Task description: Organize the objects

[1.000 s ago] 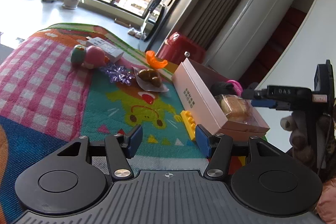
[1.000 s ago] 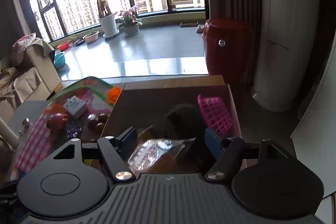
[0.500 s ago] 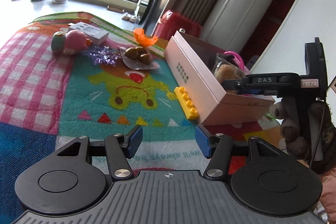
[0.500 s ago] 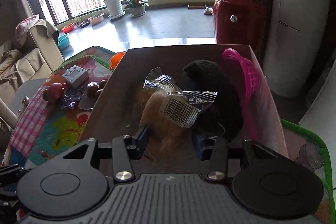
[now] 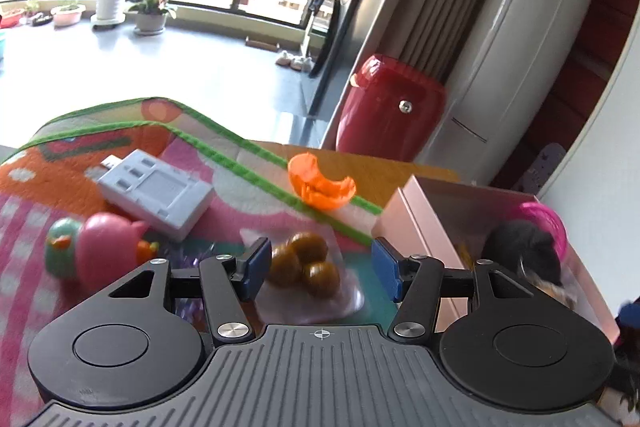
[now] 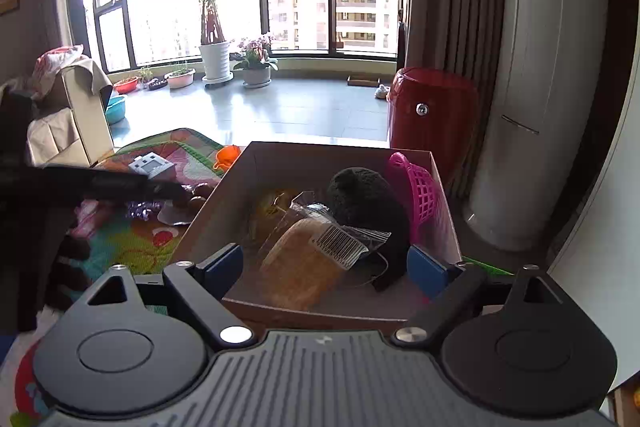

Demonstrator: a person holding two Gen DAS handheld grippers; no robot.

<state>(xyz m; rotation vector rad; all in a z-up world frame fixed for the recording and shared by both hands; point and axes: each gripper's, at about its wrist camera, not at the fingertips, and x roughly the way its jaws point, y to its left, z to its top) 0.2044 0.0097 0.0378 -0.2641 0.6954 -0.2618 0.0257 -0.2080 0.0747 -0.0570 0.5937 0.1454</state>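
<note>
**Two grippers open, one over the mat, one at the box**

Two views cover the scene. In the left wrist view, going from the left edge, a pink and teal toy duck (image 5: pixel 94 254) lies on the patterned play mat (image 5: pixel 36 187), with a grey adapter block (image 5: pixel 156 193) just behind it, further up the frame. Near the centre, the left gripper (image 5: pixel 318 269) hangs with its blue pads apart, and a clear packet of brown round sweets (image 5: pixel 306 267) sits on the mat between them; the pads do not press on it. Above and slightly right of the packet, an orange plastic piece (image 5: pixel 320 183) rests at the mat's green border. At the right, the pink cardboard box (image 5: pixel 416 223) stands on the mat, a dark fuzzy object (image 5: pixel 524 247) and a pink basket (image 5: pixel 550 223) showing inside it.

In the right wrist view, the left tool shows as a dark blur at the left edge, over the mat. In the centre, the right gripper (image 6: pixel 324 269) has just been opening its jaws, which now stand wide at the box's near wall. A wrapped bread packet (image 6: pixel 308 259) with a barcode label lies inside the box, beyond the pads and free of them. To its right sit the dark fuzzy object and, against the right wall, the pink basket.
</note>
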